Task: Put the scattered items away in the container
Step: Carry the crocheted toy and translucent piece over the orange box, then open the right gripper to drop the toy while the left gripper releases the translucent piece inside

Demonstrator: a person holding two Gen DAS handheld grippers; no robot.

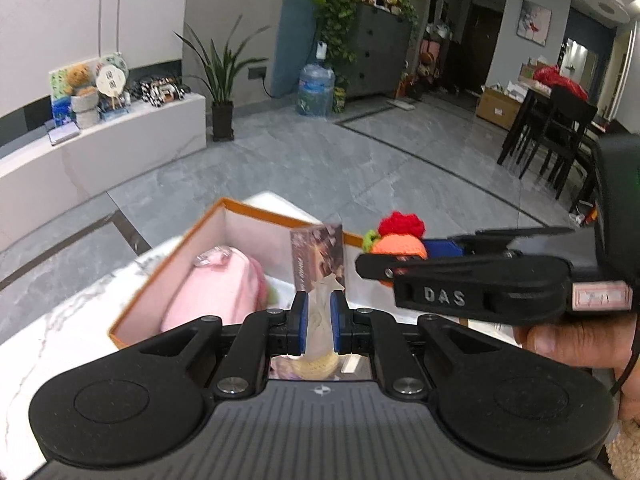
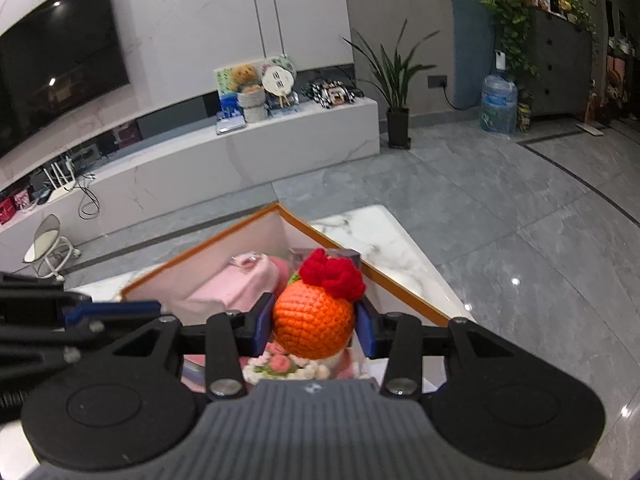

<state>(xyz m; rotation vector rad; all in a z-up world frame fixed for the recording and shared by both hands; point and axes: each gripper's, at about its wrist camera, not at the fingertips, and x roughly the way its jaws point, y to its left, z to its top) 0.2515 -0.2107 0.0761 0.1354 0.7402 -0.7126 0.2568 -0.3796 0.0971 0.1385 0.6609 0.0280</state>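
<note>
Crocheted orange ball [image 2: 314,326] with a red yarn tuft on top sits pinched between the blue pads of the right gripper [image 2: 315,330], pressed on both sides and held above the open box [image 2: 200,262]. From the left wrist view the same ball [image 1: 400,246] shows just past the far rim of the box, at the tip of the right gripper [image 1: 400,264], which reaches in from the right side with a hand [image 1: 576,340] behind it.

Left gripper [image 1: 319,320] is closed on a thin card packet [image 1: 320,264] with a printed picture; the packet stands upright between the blue pads and rises above them, over the box [image 1: 132,308]. Inside the box lies a pink pouch [image 1: 218,292], to the left of the packet, and from the right wrist view the pouch [image 2: 236,288] lies left of and beyond the ball. Below the ball in that view, a small crocheted flower bunch [image 2: 280,364] in pink and white rests in the box.

The box has an orange rim and stands on a white marble table [image 2: 376,236]
</note>
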